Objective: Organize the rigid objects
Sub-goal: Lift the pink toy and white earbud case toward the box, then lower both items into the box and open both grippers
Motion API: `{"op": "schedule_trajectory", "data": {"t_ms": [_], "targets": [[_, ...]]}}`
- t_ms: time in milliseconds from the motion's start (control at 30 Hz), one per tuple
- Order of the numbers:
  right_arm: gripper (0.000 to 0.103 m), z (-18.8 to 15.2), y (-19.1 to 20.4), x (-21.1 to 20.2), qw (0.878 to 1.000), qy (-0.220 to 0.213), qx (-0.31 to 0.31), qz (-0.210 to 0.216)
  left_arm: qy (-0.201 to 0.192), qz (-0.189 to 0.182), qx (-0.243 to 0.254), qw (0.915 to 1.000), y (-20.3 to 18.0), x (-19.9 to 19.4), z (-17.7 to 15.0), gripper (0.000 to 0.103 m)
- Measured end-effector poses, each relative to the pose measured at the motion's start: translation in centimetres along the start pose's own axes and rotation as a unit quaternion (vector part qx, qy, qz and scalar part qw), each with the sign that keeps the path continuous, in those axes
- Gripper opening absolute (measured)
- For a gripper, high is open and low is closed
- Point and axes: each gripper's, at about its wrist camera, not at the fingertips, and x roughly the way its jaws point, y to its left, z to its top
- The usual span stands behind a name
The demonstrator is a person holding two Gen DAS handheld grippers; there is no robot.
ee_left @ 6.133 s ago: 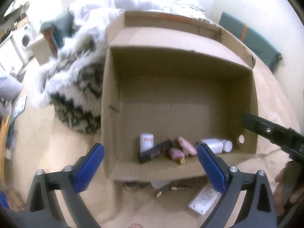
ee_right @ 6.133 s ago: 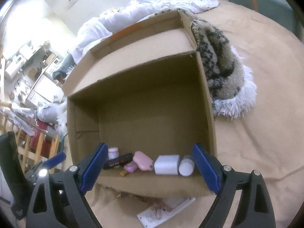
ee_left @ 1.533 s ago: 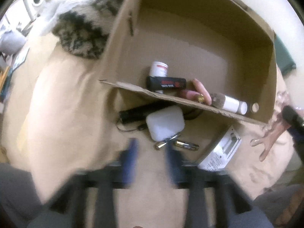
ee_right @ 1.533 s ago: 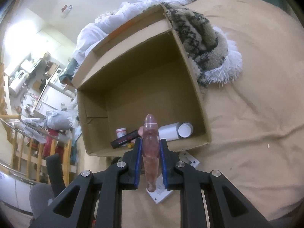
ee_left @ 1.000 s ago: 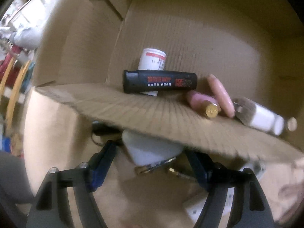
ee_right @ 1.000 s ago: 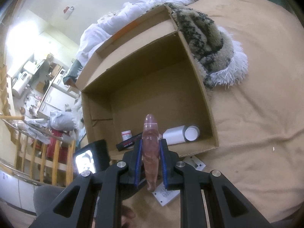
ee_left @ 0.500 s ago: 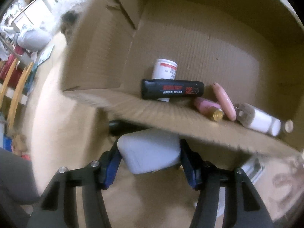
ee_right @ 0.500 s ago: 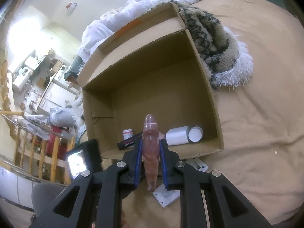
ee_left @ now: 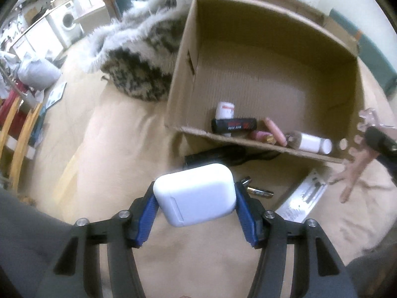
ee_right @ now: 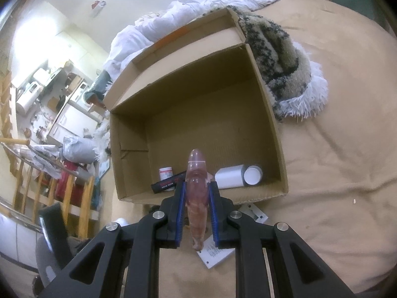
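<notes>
In the left wrist view the left gripper point(ee_left: 194, 204) has its blue pads clamped on the two sides of a white case point(ee_left: 194, 195), which is held clear of the tan sheet point(ee_left: 104, 154); the jaws were closing within the last second and now sit at a middling width set by the case. Beyond it stands the open cardboard box point(ee_left: 248, 49), and along its near wall lie a small white jar point(ee_left: 224, 109), a black tube point(ee_left: 234, 125), two pink sticks point(ee_left: 274, 129) and a white bottle point(ee_left: 311, 142). Outside the box, on the sheet, are a black cylinder point(ee_left: 211, 156), a small metal piece point(ee_left: 259, 191) and a white card point(ee_left: 301, 200) — a furry throw point(ee_left: 139, 57) lies left of the box. At the right edge the right gripper shows as a dark shape holding a pink clip point(ee_left: 357, 166). In the right wrist view the right gripper point(ee_right: 197, 207) is drawn narrow, its pads pressing the clip point(ee_right: 197, 198) edge-on — the clip stands up between them, in front of the box's point(ee_right: 268, 114) near wall. Inside, the jar point(ee_right: 166, 173), tube point(ee_right: 168, 183) and bottle point(ee_right: 237, 176) lie against that wall; the card point(ee_right: 215, 254) lies under the gripper.
</notes>
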Motion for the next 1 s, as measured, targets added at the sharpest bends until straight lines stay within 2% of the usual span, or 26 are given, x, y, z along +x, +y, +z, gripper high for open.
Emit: {"op": "schedule_trajectory", "data": {"t_ms": [133,367,667,833,933,1000], "targets": [[0.020,0.2,0.7,-0.5,1.000,-0.011,-0.016,0.009,-0.025,-0.008,0.008,0.9996,-0.4,-2.3,0.5,0.055],[0.019,2.0,1.8,-0.5,0.999,-0.013,-0.048,0.014,-0.072,-0.009,0.040,0.9965,-1.6,-2.9,3.7,0.055],[0.019,4.7,2.9,1.8,0.997,0.000,-0.081,0.001,-0.064,-0.030,0.069,0.9951,-3.4,-0.2,8.1,0.055],[0.019,6.5,3.1,4.0,0.994,0.007,-0.107,-0.018,-0.057,-0.037,0.108,0.9919,-4.6,2.2,9.0,0.055],[0.019,7.0,3.0,5.5,0.994,0.015,-0.106,-0.020,-0.043,-0.063,0.098,0.9922,-4.5,4.2,9.2,0.055],[0.019,6.9,3.0,6.3,0.994,0.022,-0.105,-0.018,-0.049,-0.073,0.104,0.9907,-4.8,4.9,9.0,0.055]]}}
